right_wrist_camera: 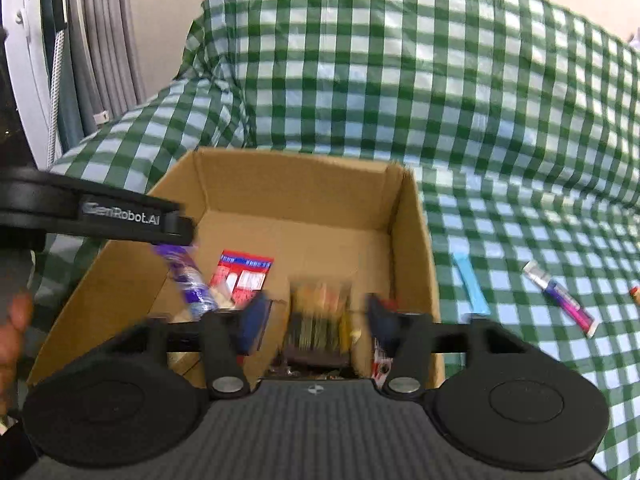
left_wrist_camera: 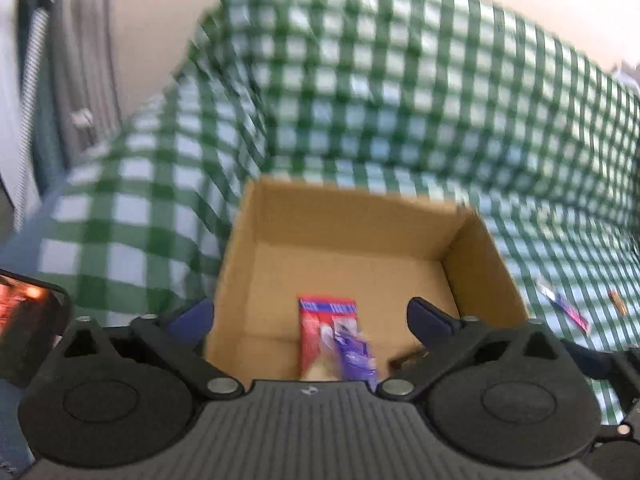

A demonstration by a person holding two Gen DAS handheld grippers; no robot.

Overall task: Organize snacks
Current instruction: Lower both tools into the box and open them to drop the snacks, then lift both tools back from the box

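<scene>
A sofa draped in a green-and-white checked cover is carrying everything, its seat bearing an open cardboard box toward nine o'clock. At three o'clock of the box a light blue snack bar is lying just beside its wall. Further toward three o'clock a purple-and-pink wrapped bar is lying apart from it, with a small orange item, too cut off to identify, sitting at the edge of view.

We see a green-and-white checked cloth, a plain brown cardboard box — inside it, a red-and-white packet.
</scene>
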